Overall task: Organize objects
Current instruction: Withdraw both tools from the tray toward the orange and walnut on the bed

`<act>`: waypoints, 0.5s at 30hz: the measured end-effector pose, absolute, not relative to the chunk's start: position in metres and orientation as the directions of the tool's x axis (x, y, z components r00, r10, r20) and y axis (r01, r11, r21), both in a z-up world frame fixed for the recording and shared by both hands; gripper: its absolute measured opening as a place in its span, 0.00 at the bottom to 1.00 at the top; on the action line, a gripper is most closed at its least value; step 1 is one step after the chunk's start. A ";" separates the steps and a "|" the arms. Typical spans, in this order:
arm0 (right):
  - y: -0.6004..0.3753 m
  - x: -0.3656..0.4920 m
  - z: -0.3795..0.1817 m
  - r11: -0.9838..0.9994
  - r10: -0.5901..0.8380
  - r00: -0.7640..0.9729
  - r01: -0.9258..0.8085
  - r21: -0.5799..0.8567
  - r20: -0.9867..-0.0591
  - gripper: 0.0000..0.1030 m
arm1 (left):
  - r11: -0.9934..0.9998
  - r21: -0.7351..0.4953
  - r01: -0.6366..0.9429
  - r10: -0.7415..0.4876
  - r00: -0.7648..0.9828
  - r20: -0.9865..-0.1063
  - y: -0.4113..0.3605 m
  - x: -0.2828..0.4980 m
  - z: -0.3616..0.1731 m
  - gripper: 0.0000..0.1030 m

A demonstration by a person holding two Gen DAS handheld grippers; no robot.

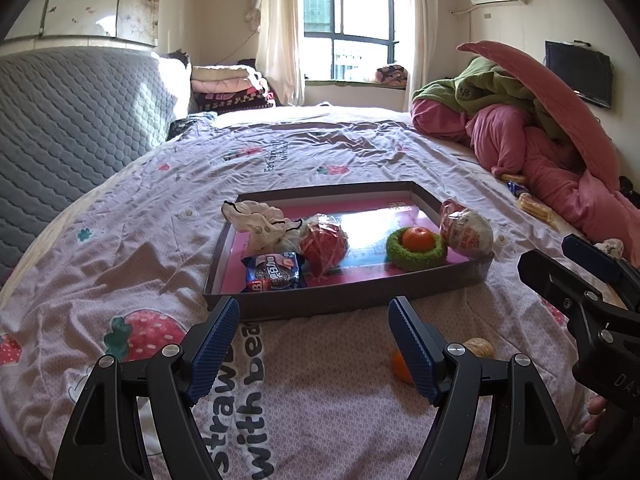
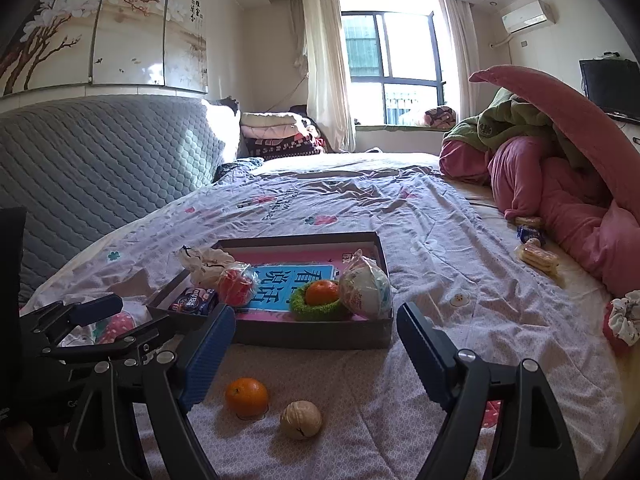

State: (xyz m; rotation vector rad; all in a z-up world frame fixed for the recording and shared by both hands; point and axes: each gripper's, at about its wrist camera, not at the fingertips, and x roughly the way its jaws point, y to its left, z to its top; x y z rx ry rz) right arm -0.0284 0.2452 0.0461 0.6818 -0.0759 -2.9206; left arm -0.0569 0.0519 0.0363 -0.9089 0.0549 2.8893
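Jaws apart and empty on both my grippers, right gripper [image 2: 316, 344] and left gripper [image 1: 314, 344], over the bed [image 2: 460, 240]. An orange [image 2: 246, 397] and walnut [image 2: 300, 419] lie loose by the bed's near edge, just short of the half-filled tray [image 2: 312, 336]. I judge the pickup step is on: next, lower the right jaws around the orange.

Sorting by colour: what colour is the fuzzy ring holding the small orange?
Green; the fuzzy ring shows best in the right wrist view.
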 end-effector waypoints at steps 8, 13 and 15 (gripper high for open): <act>0.248 -0.021 0.045 -0.989 -0.144 -0.883 0.122 0.080 -0.447 0.80 | -0.991 0.002 -0.137 0.110 -0.805 -0.583 0.050 -0.050 0.033 0.76; 0.248 -0.015 0.038 -0.989 -0.150 -0.868 0.130 0.075 -0.473 0.80 | -0.987 -0.001 -0.161 0.129 -0.785 -0.606 0.052 -0.048 0.026 0.76; 0.247 -0.012 0.036 -0.989 -0.149 -0.863 0.134 0.065 -0.482 0.80 | -0.985 0.002 -0.174 0.136 -0.780 -0.611 0.054 -0.047 0.023 0.76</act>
